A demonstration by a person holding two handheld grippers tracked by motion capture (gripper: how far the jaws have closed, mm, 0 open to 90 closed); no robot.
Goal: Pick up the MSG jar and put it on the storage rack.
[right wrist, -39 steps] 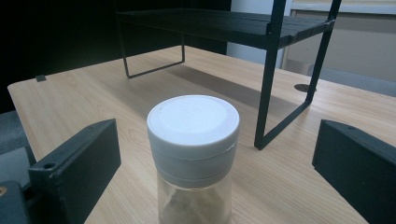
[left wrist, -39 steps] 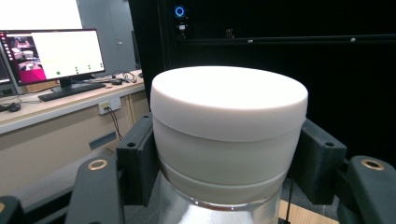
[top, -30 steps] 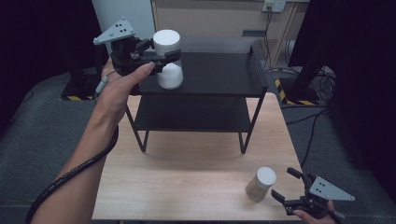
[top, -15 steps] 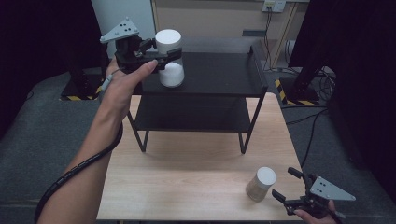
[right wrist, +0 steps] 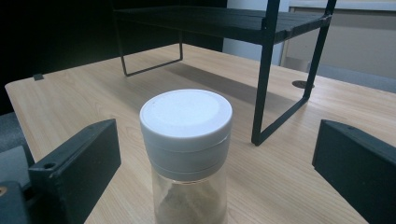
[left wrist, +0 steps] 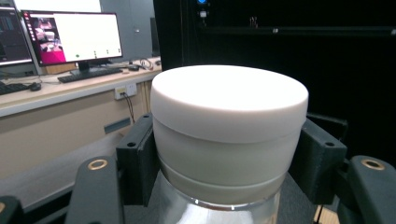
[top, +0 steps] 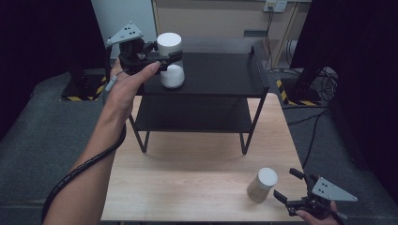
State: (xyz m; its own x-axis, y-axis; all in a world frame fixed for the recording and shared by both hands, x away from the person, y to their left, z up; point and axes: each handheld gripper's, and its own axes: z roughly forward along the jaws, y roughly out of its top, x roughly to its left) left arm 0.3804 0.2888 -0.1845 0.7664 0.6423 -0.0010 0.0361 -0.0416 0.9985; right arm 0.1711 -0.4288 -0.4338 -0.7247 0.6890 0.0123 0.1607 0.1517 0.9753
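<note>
Jar with white cap looks rigid and smooth; left tool clamps it below the cap, while right tool stands open around the spice jar.

The left gripper reaches far forward on an outstretched forearm, fingers clamped level. The right gripper sits low, fingers spread wide.

Matt white plastic lid, wood-grain table
</note>
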